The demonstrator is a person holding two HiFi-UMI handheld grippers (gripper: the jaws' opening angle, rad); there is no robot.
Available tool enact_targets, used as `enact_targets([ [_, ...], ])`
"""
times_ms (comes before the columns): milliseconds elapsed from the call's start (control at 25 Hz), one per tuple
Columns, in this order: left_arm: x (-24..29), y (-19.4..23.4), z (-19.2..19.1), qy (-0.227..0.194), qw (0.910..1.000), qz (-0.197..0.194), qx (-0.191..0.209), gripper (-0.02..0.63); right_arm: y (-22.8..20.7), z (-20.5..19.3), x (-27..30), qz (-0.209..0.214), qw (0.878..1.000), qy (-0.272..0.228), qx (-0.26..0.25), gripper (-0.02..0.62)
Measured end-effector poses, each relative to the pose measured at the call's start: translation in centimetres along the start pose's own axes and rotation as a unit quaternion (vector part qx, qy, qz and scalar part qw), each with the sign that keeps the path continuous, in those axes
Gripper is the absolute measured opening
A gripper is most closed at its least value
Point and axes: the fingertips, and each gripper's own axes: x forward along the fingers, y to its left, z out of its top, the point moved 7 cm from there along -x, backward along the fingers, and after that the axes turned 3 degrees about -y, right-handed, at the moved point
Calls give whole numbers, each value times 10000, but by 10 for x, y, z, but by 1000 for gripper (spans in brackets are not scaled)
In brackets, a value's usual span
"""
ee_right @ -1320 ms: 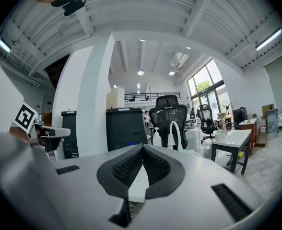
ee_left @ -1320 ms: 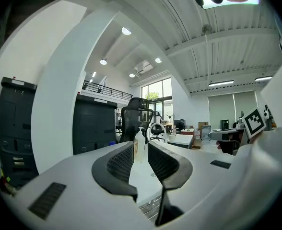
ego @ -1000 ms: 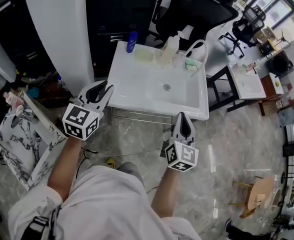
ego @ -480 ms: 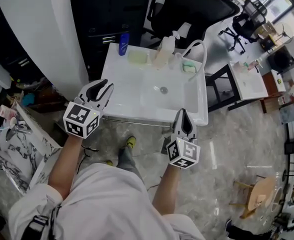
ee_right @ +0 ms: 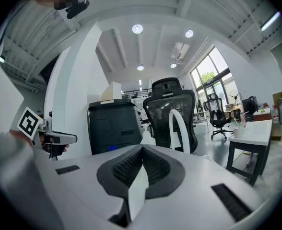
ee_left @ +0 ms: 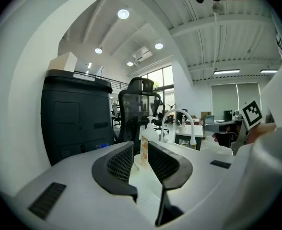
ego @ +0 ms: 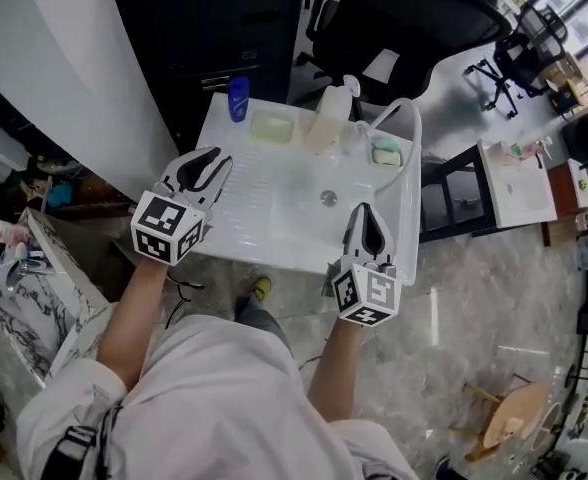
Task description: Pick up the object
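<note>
At the sink (ego: 274, 203), left tongs (ee_left: 140, 148) gape; right tongs (ee_right: 142, 150) meet (gripper views).

Four small things line the back ledge of the white sink (ego: 274, 203) — a blue bottle (ego: 238, 99) upright at its left corner, a pale green dish (ego: 271, 128) just beside it, a white pump bottle (ego: 330, 118) upright mid-ledge, and a green pad (ego: 385, 154) toward the right. Which one is meant cannot be told.

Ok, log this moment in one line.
stage: pre-grasp | left hand-held gripper: open, empty | right hand-held gripper: shut, empty | both above white rectangular sink, near edge
</note>
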Motion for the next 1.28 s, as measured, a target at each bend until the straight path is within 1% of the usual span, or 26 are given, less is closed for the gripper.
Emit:
enact_targets([
  [160,36,6,-4,186,9998,92,77,86,-14,-5,44,295,9995,97,36,8],
  [400,74,14,-13,483,9985,113,226,86,-27,-14,86,514,9983,249,100,8],
  [560,95,21,-17,715,9957,-57,582,86,-23,-21,105,631,9973,330,179,8],
  [760,123,34,-30,987,9900,-379,929,89,-19,-33,129,616,9967,442,290,8],
  [840,134,39,-38,1154,9858,-541,1097,89,-18,-36,138,592,9966,476,306,8],
  [920,147,42,-46,1352,9790,-739,1336,93,-18,-40,146,571,9967,479,332,8],
  [1080,172,49,-65,1854,9592,-1119,1816,98,-18,-50,160,520,9964,550,375,8],
  [1160,183,52,-75,2013,9520,-1292,1908,100,-17,-54,166,493,9963,615,355,8],
  [1280,199,58,-88,2164,9458,-1441,1947,100,-16,-61,174,448,9959,716,330,8],
])
